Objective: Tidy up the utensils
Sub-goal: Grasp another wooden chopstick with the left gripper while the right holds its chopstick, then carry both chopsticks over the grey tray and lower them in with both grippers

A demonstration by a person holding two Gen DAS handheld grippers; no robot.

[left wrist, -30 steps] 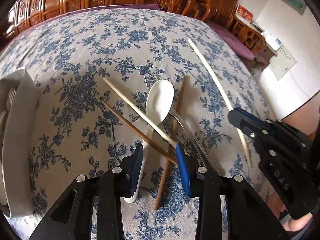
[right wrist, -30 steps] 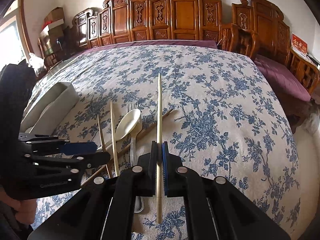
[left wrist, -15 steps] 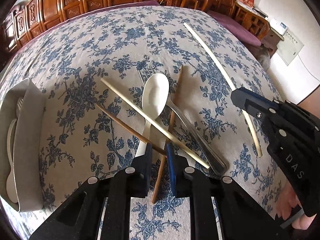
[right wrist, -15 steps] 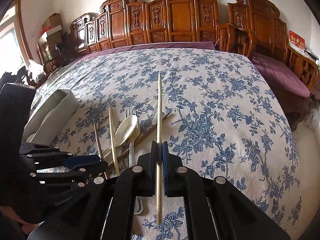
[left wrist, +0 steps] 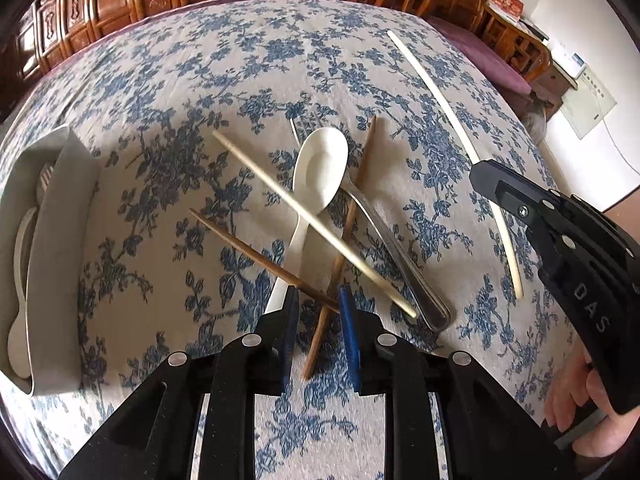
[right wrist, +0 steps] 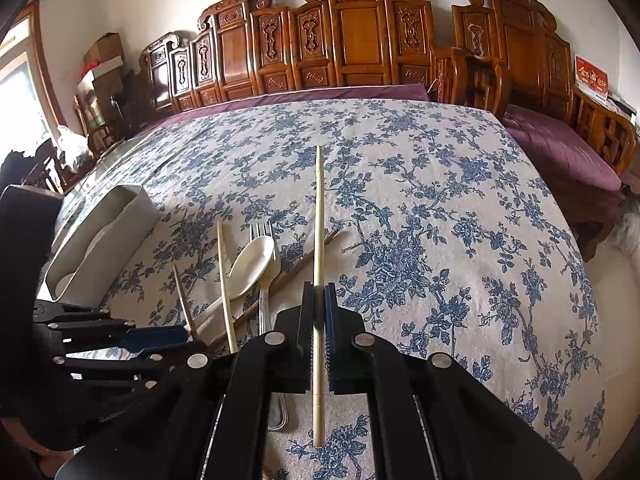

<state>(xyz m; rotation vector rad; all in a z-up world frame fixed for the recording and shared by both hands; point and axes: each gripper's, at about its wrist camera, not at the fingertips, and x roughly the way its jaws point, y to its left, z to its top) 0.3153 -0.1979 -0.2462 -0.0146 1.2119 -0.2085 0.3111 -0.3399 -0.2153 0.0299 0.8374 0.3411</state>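
On the floral tablecloth lies a crossed pile: a white spoon (left wrist: 320,168), a metal fork (left wrist: 392,248), a cream chopstick (left wrist: 280,196) and two brown chopsticks (left wrist: 248,248) (left wrist: 356,200). My left gripper (left wrist: 317,300) points down over the near ends of the brown chopsticks. Its jaws are opening, both brown sticks pass between them, and the pads do not press on either. My right gripper (right wrist: 319,300) is shut on a second cream chopstick (right wrist: 318,220), held above the cloth and pointing away. The right gripper (left wrist: 480,176) also shows at the right of the left wrist view.
A pale grey organizer tray (left wrist: 60,240) stands at the table's left edge with white utensils in it. Carved wooden chairs (right wrist: 360,40) and a purple cushioned bench (right wrist: 560,148) line the far and right sides. A person's hand (left wrist: 580,400) holds the right gripper.
The left jaws narrowed around the brown chopsticks' ends, then widened a little. The left gripper tipped slightly over the pile. The right gripper kept still with its chopstick.
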